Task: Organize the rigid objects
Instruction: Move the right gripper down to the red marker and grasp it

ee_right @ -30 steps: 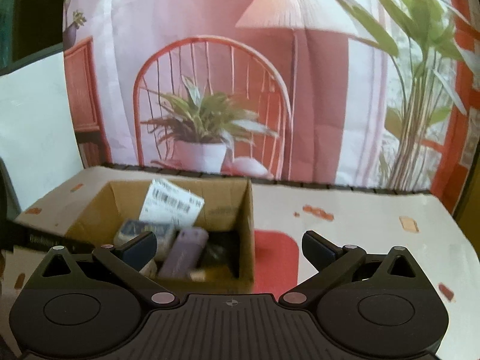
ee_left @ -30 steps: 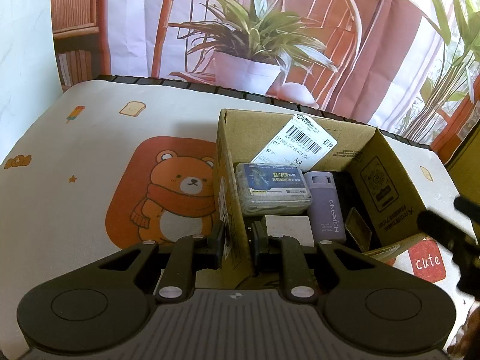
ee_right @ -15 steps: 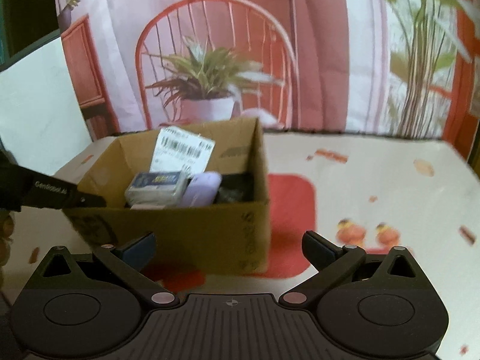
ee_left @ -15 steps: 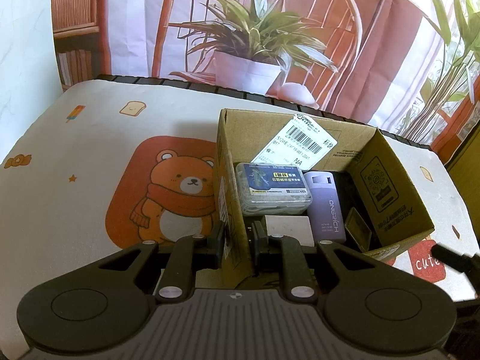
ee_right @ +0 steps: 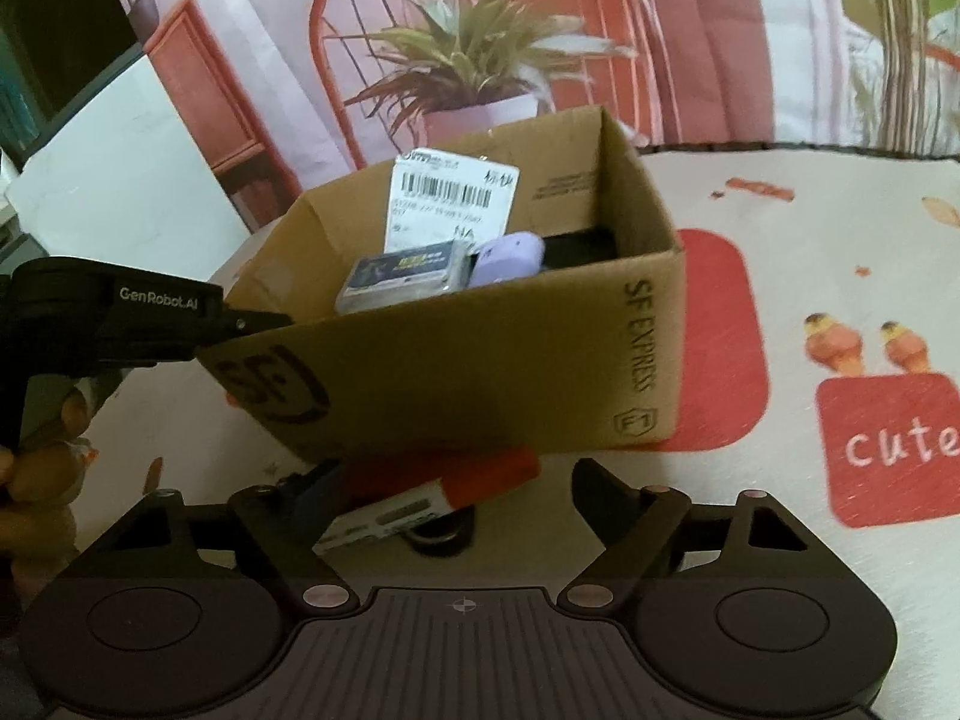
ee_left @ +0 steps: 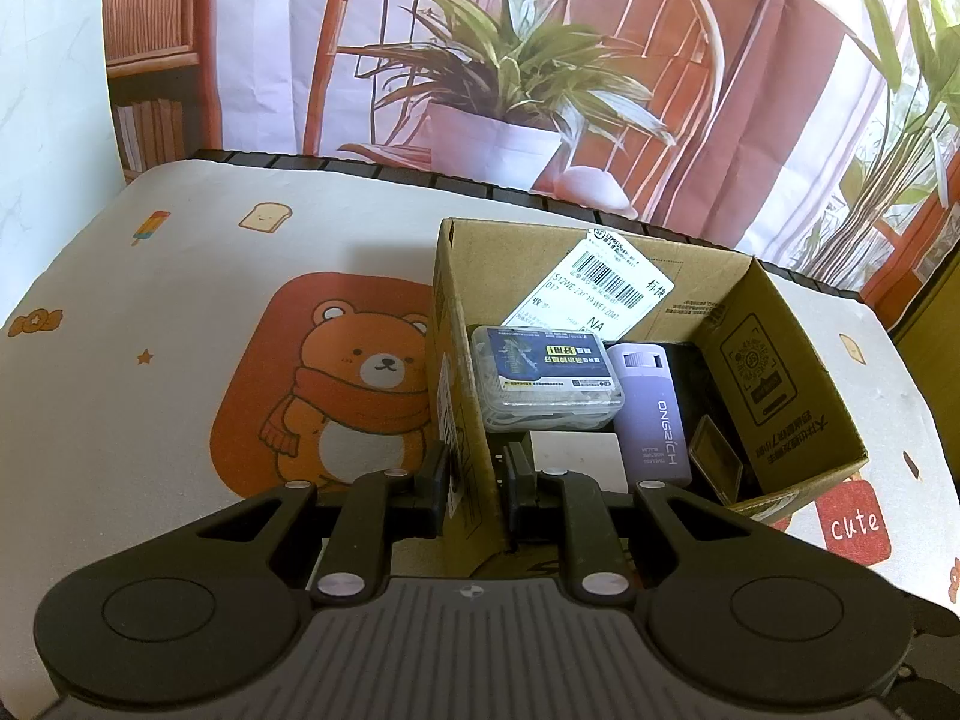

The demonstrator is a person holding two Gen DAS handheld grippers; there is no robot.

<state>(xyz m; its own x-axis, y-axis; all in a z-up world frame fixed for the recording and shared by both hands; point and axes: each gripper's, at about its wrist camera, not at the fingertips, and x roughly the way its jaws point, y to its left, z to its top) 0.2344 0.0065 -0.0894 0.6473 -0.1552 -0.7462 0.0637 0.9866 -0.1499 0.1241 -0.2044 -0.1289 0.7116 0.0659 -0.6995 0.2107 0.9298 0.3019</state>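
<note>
1. Cardboard box [ee_left: 780,360] is seen standing on the desk [ee_left: 180,300], which is covered by a cloth printed with a bear and a red "cute" patch.
2. From the left wrist view, the box's inside is laid open: a clear plastic case [ee_left: 543,381] with a blue label, a lilac bottle [ee_left: 651,414] lying beside it, a white card [ee_left: 576,456] under them, and a barcode label [ee_left: 594,291] stuck on the far wall.
3. The left claw [ee_left: 474,483] is shown clamped on the box's near wall, one finger outside and one inside.
4. Only the right wrist view shows the box's outer face, printed "SF EXPRESS", and the left claw [ee_right: 264,321] pinching the rim at the box's left corner, with the person's hand [ee_right: 36,468] behind it.
5. Only in that view is a red-and-white tube [ee_right: 432,492] seen, lying on the desk just in front of the box.
6. The right claw [ee_right: 456,486] is parted wide around the tube; its jaws have just been closing. Whether the left finger touches the tube cannot be told; the right finger is clear of it.
</note>
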